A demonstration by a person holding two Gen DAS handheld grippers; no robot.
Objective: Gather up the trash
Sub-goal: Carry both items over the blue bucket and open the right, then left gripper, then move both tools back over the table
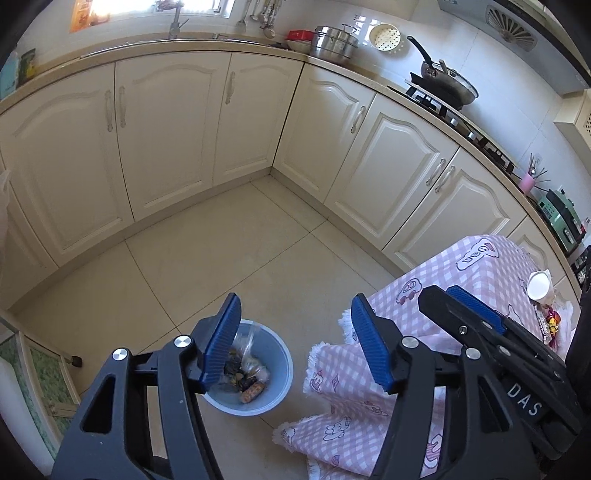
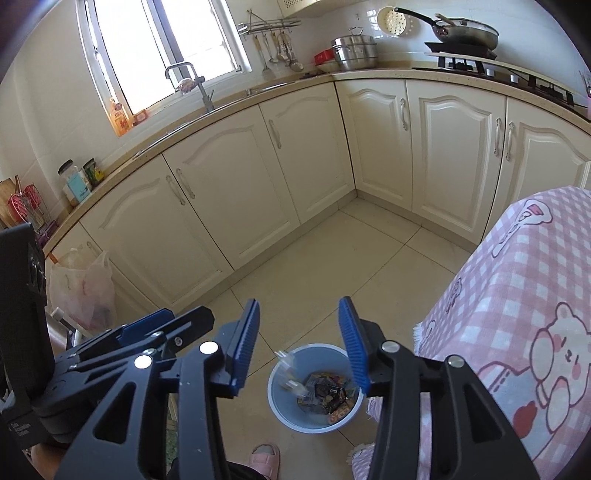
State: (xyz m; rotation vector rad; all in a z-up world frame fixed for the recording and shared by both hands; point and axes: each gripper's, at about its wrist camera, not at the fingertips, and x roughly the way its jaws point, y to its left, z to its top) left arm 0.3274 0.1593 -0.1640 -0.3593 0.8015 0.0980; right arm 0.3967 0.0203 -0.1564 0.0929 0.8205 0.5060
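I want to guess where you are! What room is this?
It looks like a home kitchen. There's a wok on a gas stove, a sink faucet under the window, and cream cabinets all around. A blue trash bin sits on the tiled floor.

Cream panelled cabinet doors (image 2: 229, 192) run along two walls under a beige stone countertop (image 2: 369, 75). A stacked steel steamer pot (image 2: 355, 51) stands near the corner, a dark frying pan (image 2: 463, 31) sits on the black gas hob (image 2: 491, 68), and a pink checked tablecloth with cartoon bears (image 2: 524, 295) hangs to the beige floor tiles (image 2: 332, 266).
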